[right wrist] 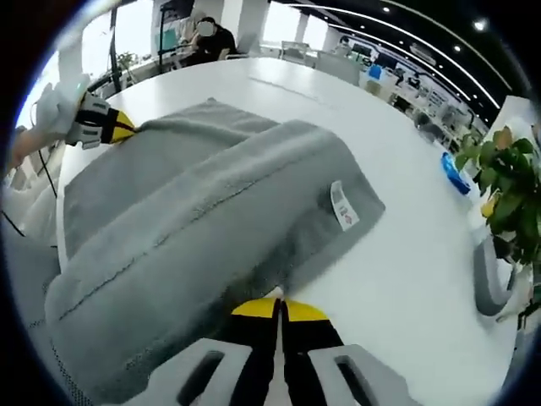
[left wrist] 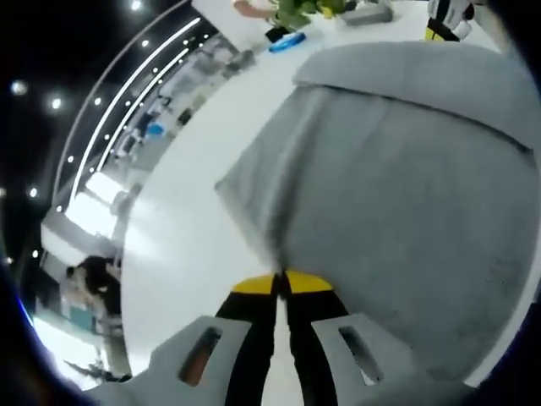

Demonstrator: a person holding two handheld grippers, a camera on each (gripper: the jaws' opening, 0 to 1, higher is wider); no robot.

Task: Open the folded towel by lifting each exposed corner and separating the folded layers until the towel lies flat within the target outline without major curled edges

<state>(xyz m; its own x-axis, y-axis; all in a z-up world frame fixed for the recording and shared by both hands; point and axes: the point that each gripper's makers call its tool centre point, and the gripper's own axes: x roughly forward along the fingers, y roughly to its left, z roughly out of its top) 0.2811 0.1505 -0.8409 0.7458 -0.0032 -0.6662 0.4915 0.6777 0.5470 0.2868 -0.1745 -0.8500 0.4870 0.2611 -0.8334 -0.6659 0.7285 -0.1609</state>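
A grey towel (left wrist: 397,194) lies partly folded on the white table (left wrist: 194,245), one layer rolled over along its far edge. My left gripper (left wrist: 281,283) is shut, its yellow tips pinching the towel's near corner. In the right gripper view the towel (right wrist: 194,220) shows a white label (right wrist: 342,205) near one corner. My right gripper (right wrist: 277,306) is shut on the towel's near edge. The left gripper (right wrist: 100,125) appears at the far left, holding the towel's opposite corner. The right gripper (left wrist: 445,21) shows at the top of the left gripper view, beyond the folded edge.
A potted plant (right wrist: 505,169), a blue object (right wrist: 452,173) and a grey item (right wrist: 490,279) stand on the table (right wrist: 406,279) to the right. The same blue object (left wrist: 287,41) sits beyond the towel. A person (right wrist: 211,38) sits at desks in the background.
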